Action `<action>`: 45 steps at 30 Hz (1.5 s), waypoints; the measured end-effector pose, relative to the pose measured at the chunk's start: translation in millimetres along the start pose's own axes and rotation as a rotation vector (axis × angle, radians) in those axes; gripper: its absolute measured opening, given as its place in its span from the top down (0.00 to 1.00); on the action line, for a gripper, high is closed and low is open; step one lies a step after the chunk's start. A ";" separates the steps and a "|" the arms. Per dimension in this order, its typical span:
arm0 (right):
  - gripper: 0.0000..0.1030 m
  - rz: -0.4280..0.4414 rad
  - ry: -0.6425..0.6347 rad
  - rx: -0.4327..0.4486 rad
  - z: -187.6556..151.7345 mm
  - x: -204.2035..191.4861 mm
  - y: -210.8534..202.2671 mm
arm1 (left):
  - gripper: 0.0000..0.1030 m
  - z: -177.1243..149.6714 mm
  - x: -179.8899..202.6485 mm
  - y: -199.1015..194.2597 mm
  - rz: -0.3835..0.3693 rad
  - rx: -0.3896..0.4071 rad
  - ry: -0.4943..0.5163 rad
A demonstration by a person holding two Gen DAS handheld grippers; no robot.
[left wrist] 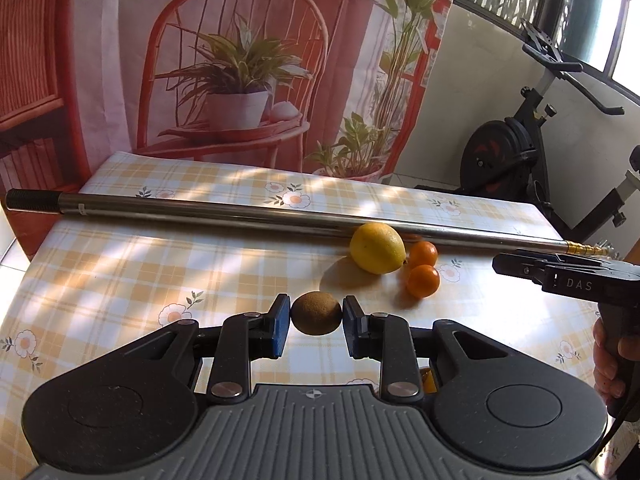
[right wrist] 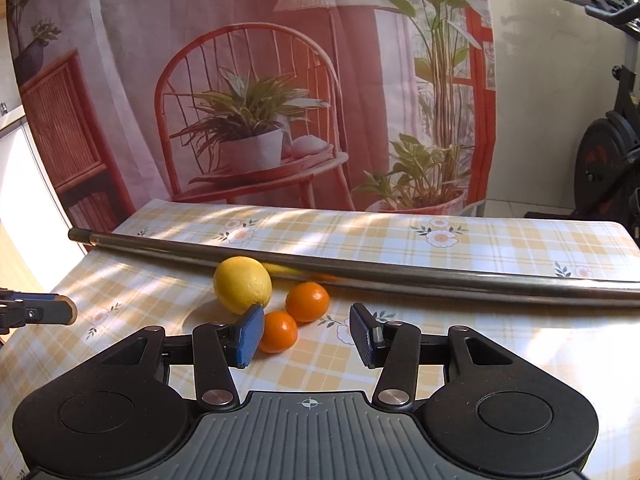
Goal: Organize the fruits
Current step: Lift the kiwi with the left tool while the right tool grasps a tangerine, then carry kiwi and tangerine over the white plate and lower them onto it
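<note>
In the left wrist view, the left gripper (left wrist: 316, 320) holds a brown kiwi (left wrist: 316, 314) between its blue pads (left wrist: 281, 326), one pad against each side of the fruit, above the checked tablecloth (left wrist: 120, 272). A small orange patch shows low beside the gripper's right linkage, too hidden to identify.

In the right wrist view, the right gripper (right wrist: 306, 334) has its fingers spread wide with nothing between them. Just past its left pad (right wrist: 249, 336) lies the near orange (right wrist: 278, 331), partly covered by that pad. The far orange (right wrist: 307, 301) sits just beyond it and slightly to the right; whether the two touch cannot be told. The lemon (right wrist: 242, 289) rests to their left, close beside both.

From the left wrist view the same group lies ahead and to the right of the kiwi: the lemon (left wrist: 377, 248) nearest the rod, the two oranges (left wrist: 423, 281) stacked in depth at its right. The right gripper enters from the right edge of that view, held by a hand (left wrist: 608, 364).

Behind the fruit a long metal rod (right wrist: 400, 276) lies across the table from edge to edge, with the lemon just in front of it. Beyond the table hangs a printed backdrop (right wrist: 248, 100) showing a red chair and potted plants. An exercise bike (left wrist: 516, 152) stands on the right by the windows.
</note>
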State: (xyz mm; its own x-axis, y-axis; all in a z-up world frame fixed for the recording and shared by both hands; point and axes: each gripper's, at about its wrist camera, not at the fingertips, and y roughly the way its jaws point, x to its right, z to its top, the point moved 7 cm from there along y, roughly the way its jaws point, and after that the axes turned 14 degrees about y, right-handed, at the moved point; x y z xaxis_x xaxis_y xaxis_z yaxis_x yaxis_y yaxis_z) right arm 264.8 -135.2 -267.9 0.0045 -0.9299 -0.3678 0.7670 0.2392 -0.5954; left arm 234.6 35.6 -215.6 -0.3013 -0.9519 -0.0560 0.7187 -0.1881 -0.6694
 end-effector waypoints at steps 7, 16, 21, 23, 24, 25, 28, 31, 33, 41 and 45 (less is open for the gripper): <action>0.57 -0.029 -0.117 -0.116 -10.4 -32.3 51.4 | 0.71 -13.6 -22.0 -1.8 0.024 0.007 -0.049; 0.57 -0.084 -0.210 -0.190 -27.8 -46.1 87.8 | 0.71 -28.7 -38.8 6.1 0.030 -0.016 -0.092; 0.65 -0.109 -0.233 -0.180 -31.1 -44.5 93.3 | 0.71 -35.0 -37.5 9.0 0.023 -0.028 -0.103; 0.66 -0.104 -0.226 -0.176 -32.1 -43.5 91.0 | 0.71 -36.7 -35.3 9.7 0.018 -0.034 -0.098; 0.66 -0.101 -0.222 -0.174 -32.6 -41.8 87.9 | 0.71 -37.1 -34.0 9.4 0.016 -0.035 -0.095; 0.66 -0.100 -0.218 -0.172 -33.2 -40.8 85.0 | 0.71 -36.9 -32.6 8.8 0.013 -0.035 -0.093; 0.66 -0.091 -0.199 -0.150 -32.6 -40.2 72.0 | 0.71 -36.0 -27.7 5.0 0.006 -0.027 -0.088; 0.66 -0.062 -0.175 -0.122 -32.8 -43.2 53.8 | 0.71 -36.8 -20.0 -1.1 -0.012 -0.016 -0.083; 0.66 -0.050 -0.170 -0.105 -34.7 -46.3 41.5 | 0.71 -38.6 -14.5 -5.0 -0.020 -0.014 -0.077; 0.66 0.008 -0.177 -0.028 -45.2 -63.9 -18.7 | 0.71 -49.7 7.3 -24.1 -0.054 -0.008 -0.069; 0.66 0.038 -0.106 0.008 -54.8 -67.9 -47.7 | 0.71 -55.9 17.4 -29.7 -0.065 -0.013 -0.068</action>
State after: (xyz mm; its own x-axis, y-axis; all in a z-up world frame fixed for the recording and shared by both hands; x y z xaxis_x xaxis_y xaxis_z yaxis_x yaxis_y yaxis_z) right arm 192.8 -68.2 -253.6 0.1012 -0.9447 -0.3120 0.7702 0.2729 -0.5765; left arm 173.0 38.2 -238.0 -0.3031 -0.9522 0.0377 0.6911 -0.2469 -0.6793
